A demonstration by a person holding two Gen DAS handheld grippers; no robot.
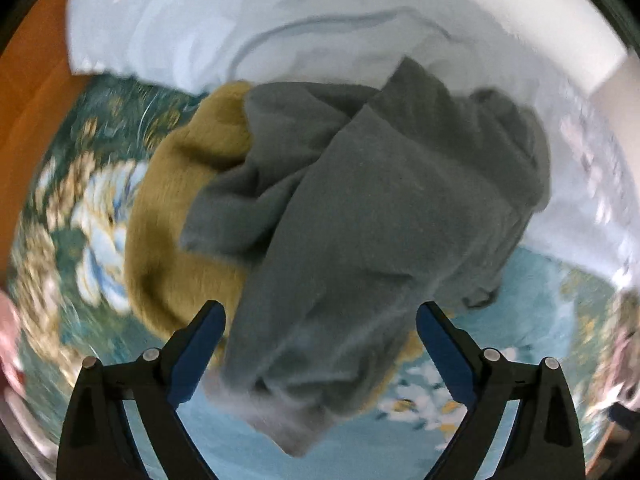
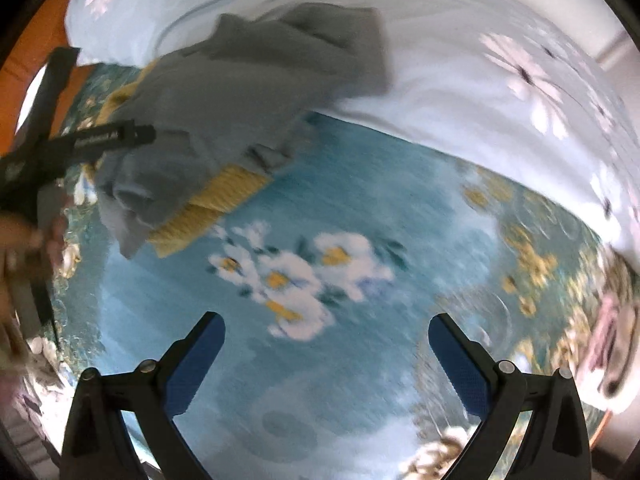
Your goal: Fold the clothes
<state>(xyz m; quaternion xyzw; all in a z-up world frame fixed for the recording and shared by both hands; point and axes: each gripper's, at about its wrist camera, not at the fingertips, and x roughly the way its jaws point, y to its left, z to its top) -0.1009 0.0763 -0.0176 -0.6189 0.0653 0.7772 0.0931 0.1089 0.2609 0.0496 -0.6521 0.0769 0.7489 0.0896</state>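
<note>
A crumpled grey garment [image 1: 360, 208] lies in a heap on a mustard-yellow knitted garment [image 1: 176, 216], on a floral bedspread [image 1: 80, 208]. My left gripper [image 1: 320, 320] is open, its blue pads on either side of the grey garment's near edge, not closed on it. In the right wrist view the same grey garment [image 2: 240, 92] and yellow garment [image 2: 208, 208] lie far left. My right gripper [image 2: 326, 332] is open and empty over bare bedspread [image 2: 360, 208]. The left gripper's black body [image 2: 80, 144] shows at that view's left edge.
A pale blue duvet with pink flowers [image 1: 240, 20] is bunched behind the garments and also shows in the right wrist view [image 2: 480, 60]. An orange wooden surface [image 1: 36, 92] lies at the far left. Both views are motion-blurred.
</note>
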